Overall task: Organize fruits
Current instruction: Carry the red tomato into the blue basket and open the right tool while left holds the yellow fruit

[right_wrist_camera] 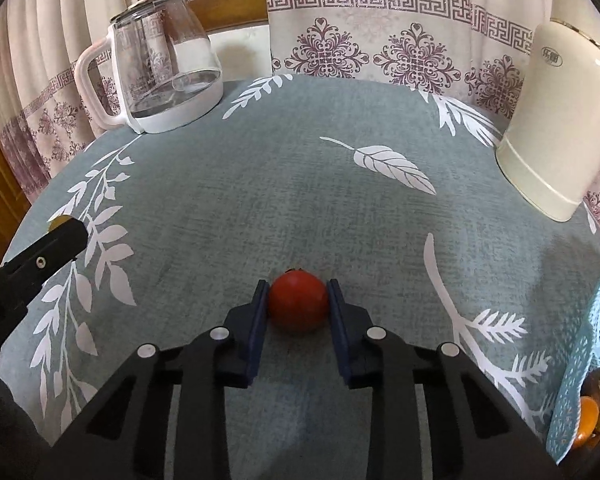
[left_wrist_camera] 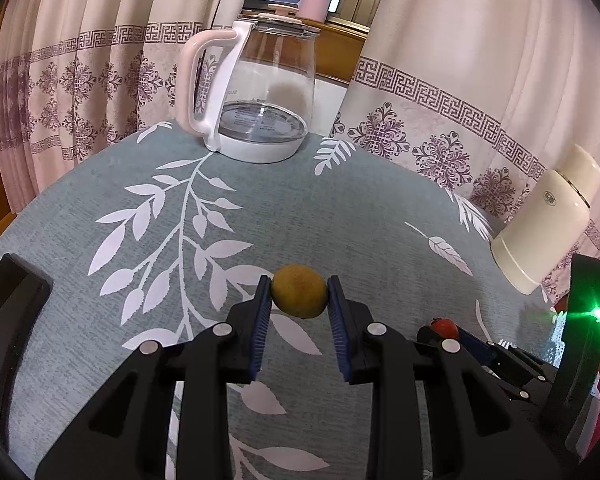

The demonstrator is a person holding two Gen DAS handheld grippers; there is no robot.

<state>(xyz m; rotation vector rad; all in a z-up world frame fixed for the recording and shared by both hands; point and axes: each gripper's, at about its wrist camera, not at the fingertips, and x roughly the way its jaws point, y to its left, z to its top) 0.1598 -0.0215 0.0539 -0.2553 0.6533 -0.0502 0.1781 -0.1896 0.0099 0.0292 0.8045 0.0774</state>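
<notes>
Left wrist view: we see our left gripper (left_wrist_camera: 299, 295), angled down at the grey-green leaf-print woven tablecloth (left_wrist_camera: 340, 208), its ribbed blue pads clamped on a small matte brownish-yellow oval fruit (left_wrist_camera: 299, 295), with a clear glass kettle with pink handle (left_wrist_camera: 256, 92) at the far edge. Right wrist view: our right gripper (right_wrist_camera: 298, 302), pitched down, is closed on a smooth round red fruit (right_wrist_camera: 298, 300) resting on the cloth, a glossy cream jug (right_wrist_camera: 560, 128) far right, a pale blue perforated plastic basket (right_wrist_camera: 576, 372) holding orange fruit at the right edge.

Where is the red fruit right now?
The red fruit sits between the right gripper pads on the leaf-print tablecloth, right of the left gripper.
</notes>
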